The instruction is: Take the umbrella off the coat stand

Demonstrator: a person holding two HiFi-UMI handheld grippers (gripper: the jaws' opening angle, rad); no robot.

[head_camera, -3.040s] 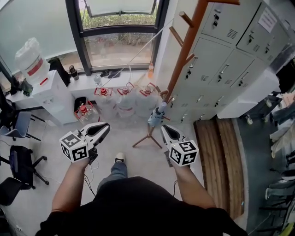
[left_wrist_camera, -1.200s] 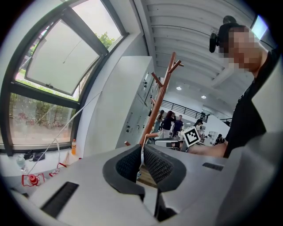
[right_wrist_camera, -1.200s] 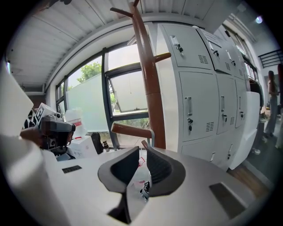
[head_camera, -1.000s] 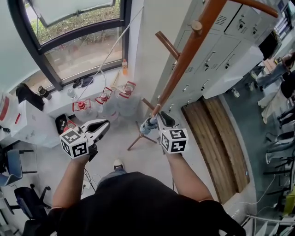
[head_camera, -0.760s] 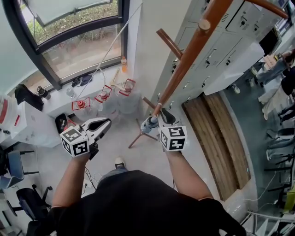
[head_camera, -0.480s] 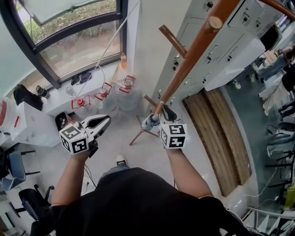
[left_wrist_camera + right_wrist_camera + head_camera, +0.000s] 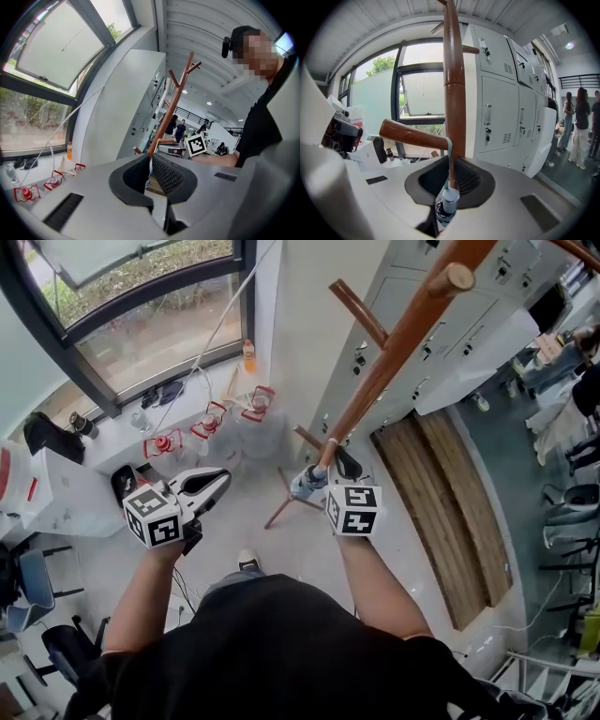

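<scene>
Nearest to us, we are holding the left gripper (image 7: 223, 477) out to the left. Its jaws are drawn together to a thin slit with nothing in them, and it is sitting much where it was three seconds ago. The right gripper (image 7: 339, 465) has come forward and up since then. Where it was hanging short of the stand, its jaws are now drawn narrow on the umbrella (image 7: 307, 484), whose silver-capped top end is sitting low between them. Over the last second that grip is barely changing. The folded umbrella is hanging upright beside the pole. Its pale strap (image 7: 449, 154) is running up from the cap and looping over a short lower peg (image 7: 412, 134) of the coat stand (image 7: 394, 348), so it is not yet off. The brown pole is rising just behind the jaws and taking up more of the head view than before. Beyond the stand's feet, water jugs (image 7: 258, 409) with red handles are standing under the window (image 7: 141, 324). Grey lockers (image 7: 441, 296) are lining the wall to the right.
</scene>
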